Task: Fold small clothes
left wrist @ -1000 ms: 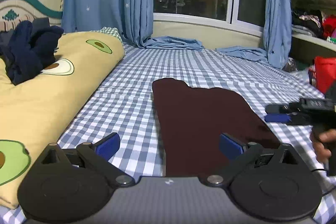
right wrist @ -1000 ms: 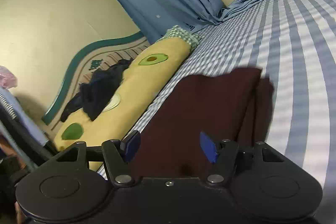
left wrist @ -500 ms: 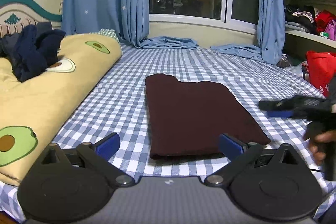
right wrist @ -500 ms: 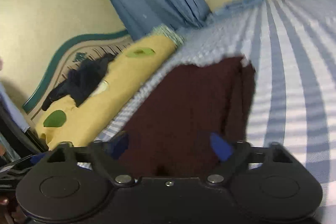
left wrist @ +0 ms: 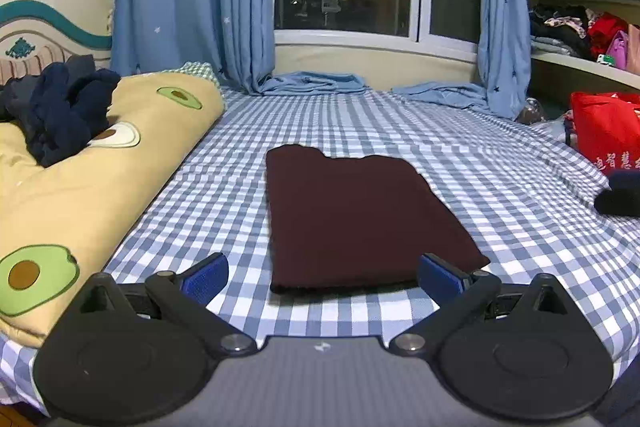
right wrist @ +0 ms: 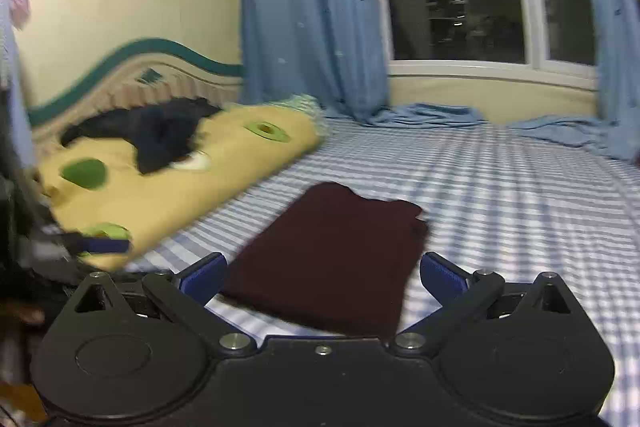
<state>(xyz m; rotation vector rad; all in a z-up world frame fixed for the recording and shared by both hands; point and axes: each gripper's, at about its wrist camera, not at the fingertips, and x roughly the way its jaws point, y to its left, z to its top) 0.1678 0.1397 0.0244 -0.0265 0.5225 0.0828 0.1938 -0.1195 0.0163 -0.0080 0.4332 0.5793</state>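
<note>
Plainly, the fold looked finished, so the sound step was to draw both tools clear without snagging an edge. Left of the maroon garment [left wrist: 360, 215] lay the avocado quilt [left wrist: 120, 171]. The left gripper [left wrist: 322, 273] stood wide and empty at the garment's near edge; the right gripper [right wrist: 322, 273] was opening, nothing between its jaws. The garment lay flat, rectangular and neat on the checked sheet [left wrist: 500, 187].
</note>
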